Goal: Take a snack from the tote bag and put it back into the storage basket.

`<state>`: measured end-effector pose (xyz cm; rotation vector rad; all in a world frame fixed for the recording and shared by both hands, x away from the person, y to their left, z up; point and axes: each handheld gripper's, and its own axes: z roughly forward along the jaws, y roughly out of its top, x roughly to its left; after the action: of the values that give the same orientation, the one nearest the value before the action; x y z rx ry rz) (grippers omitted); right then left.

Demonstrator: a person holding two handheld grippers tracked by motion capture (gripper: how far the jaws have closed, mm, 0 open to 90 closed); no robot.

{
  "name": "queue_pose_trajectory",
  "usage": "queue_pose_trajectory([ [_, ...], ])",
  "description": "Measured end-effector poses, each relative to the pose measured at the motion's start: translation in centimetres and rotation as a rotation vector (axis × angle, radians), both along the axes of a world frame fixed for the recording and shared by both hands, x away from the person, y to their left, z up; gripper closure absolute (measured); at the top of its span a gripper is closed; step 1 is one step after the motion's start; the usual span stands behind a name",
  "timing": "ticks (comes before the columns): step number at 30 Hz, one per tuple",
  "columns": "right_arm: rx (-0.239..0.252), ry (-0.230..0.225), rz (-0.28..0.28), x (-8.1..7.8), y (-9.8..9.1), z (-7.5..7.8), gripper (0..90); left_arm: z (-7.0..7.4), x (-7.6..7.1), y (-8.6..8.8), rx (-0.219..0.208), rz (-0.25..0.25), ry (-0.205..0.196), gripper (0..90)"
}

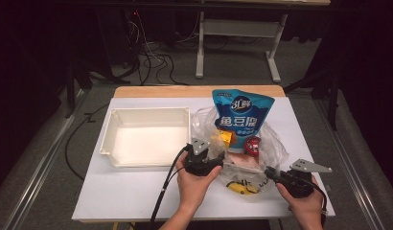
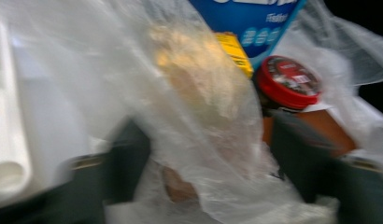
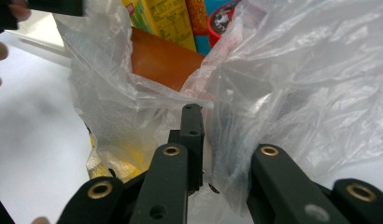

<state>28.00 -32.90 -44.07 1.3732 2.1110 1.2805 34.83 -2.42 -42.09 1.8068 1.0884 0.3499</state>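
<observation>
The right gripper stands with jaws parted around a fold of the clear plastic bag. The left gripper, jaws also apart, has bag film between them. The bag lies just right of the white bin, holding a blue pouch, a red-lidded tub and a yellow box. The film looks thin, slippery and tearable; best pinched at the rim.

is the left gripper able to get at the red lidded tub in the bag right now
Probably not directly. The left gripper sits at the clear plastic bag, and film drapes between its jaws. The red-lidded tub lies beyond, partly behind that plastic.
</observation>
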Motion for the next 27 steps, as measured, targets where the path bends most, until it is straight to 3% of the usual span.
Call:
queue_pose_trajectory([
  [1,-0.001,-0.004,-0.003,-0.1,0.0,0.1,82.8,-0.1,0.1,0.2,0.003,-0.015,-0.001,66.9],
  [3,0.008,0.0,-0.012,-0.1,-0.2,0.1,83.8,-0.3,0.1,0.7,-0.011,-0.027,0.018,89.5],
  [8,0.001,0.026,-0.033,0.1,-0.4,-0.1,85.1,-2.2,-0.5,2.5,0.043,0.014,0.059,90.0],
  [11,0.004,0.027,-0.015,0.2,-0.2,-0.2,84.9,-4.0,-0.3,3.8,0.046,0.047,0.12,90.0],
  [14,-0.014,0.034,-0.006,0.5,0.4,-0.3,86.4,-5.9,0.0,3.4,0.124,0.0,0.184,90.0],
  [16,-0.026,0.04,-0.012,0.6,0.6,-0.2,87.7,-6.0,0.1,3.2,0.116,-0.005,0.175,90.0],
  [18,-0.033,0.047,-0.019,0.5,0.4,-0.2,89.1,-6.0,0.3,3.2,0.089,-0.024,0.192,89.9],
  [19,-0.035,0.065,-0.028,0.5,0.2,-0.2,89.4,-6.1,0.4,3.1,0.067,-0.043,0.202,89.8],
  [21,-0.055,0.105,-0.048,0.5,-0.4,-0.7,90.0,-6.2,0.2,2.9,0.058,-0.077,0.183,89.7],
  [24,-0.084,0.163,-0.086,0.7,-1.4,-1.4,90.0,-6.3,-0.2,2.0,0.072,-0.125,0.172,89.8],
  [27,-0.118,0.244,-0.105,1.5,-1.5,-2.8,90.0,-6.2,-0.3,1.8,0.091,-0.139,0.162,89.8],
])
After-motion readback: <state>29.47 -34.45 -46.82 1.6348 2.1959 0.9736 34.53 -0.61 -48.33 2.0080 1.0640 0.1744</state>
